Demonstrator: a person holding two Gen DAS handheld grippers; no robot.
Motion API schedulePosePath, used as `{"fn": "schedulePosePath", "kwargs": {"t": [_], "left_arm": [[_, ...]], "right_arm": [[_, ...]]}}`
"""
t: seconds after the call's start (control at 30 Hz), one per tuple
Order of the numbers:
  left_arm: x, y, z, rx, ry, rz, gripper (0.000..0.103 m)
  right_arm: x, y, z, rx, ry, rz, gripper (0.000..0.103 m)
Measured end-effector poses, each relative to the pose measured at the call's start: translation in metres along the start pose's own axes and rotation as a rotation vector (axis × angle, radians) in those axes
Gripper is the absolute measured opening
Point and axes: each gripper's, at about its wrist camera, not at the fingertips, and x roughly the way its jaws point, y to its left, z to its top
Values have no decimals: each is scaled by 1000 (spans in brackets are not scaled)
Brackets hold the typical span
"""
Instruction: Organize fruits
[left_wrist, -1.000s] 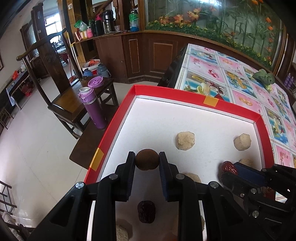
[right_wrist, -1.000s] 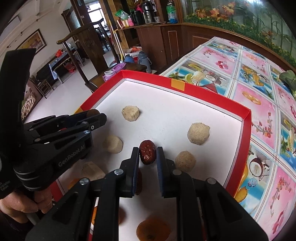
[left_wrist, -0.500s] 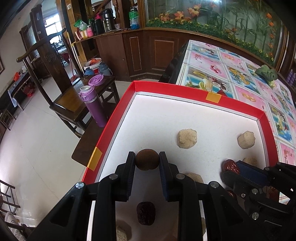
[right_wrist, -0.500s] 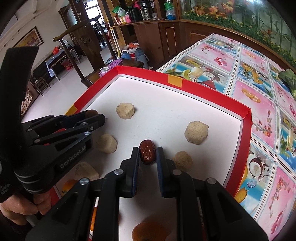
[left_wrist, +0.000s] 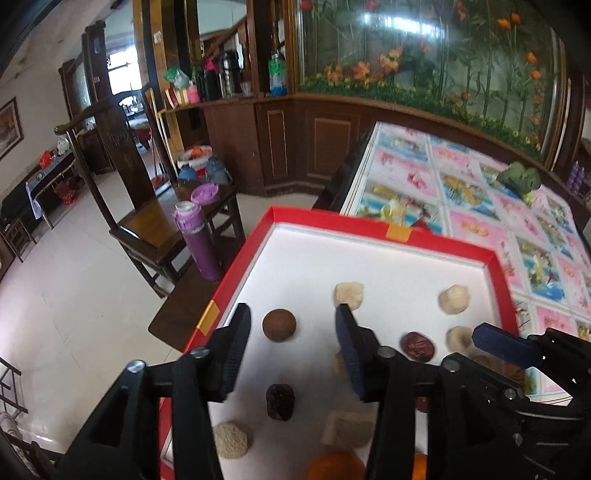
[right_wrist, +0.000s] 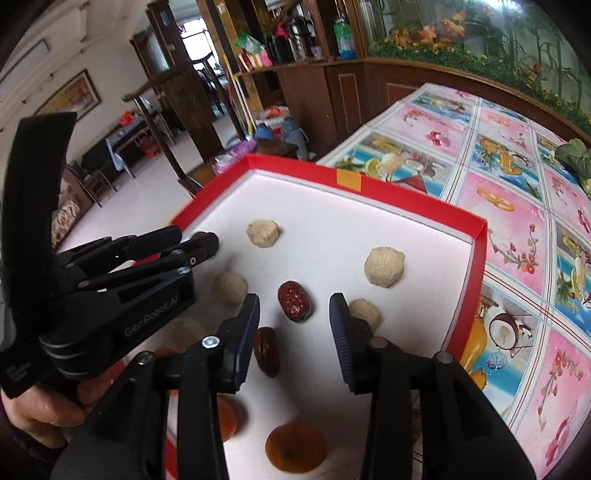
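red-walled tray (left_wrist: 443, 246) on the desk (right_wrist: 517, 192) carries the fruits. the left gripper (left_wrist: 291, 334) is released, jaws wide around a round brown fruit (left_wrist: 279, 324) lying free on the white floor; being round, it has no long axis. the right gripper (right_wrist: 293, 314) is also spread, a red date (right_wrist: 294, 301) lying between its jaws, long axis running diagonally, far-left to near-right. judging by the scatter of pale lumps and orange slices, most sorting remains.

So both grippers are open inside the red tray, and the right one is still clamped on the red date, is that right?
Not quite. In the right wrist view the right gripper is open, its fingers apart, and the red date lies loose on the red tray between them. The left gripper is open too.
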Motion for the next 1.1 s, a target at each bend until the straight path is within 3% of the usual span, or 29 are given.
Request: {"fn": "schedulePosePath", "kwargs": {"t": [0.33,0.57,0.63,0.67,0.8,0.9,1.1], "left_arm": [[-86,-24,-1,4,-204,-16,78],[-131,-45,-8,-7,-266,-59,89],[-141,-48,-11,-28,-273,-53,93],[-146,-50,-14,-35,-289,-37,102],[-174,-64,-30,-4,-447,31,103],[-181,-73,-33,26,-449,36,103],[-188,-75,-38,22,-431,17,103]], "right_arm": [[-72,-24,-20,14,-195,-66,55],[-130,-29,-45,-2,-320,-123,68],[-142,-30,-53,3,-344,-129,77],[-150,-31,-59,8,-367,-140,79],[-172,-30,-78,14,-454,-198,94],[-182,-28,-86,16,-491,-219,102],[-201,-28,-94,32,-538,-228,103]]}}
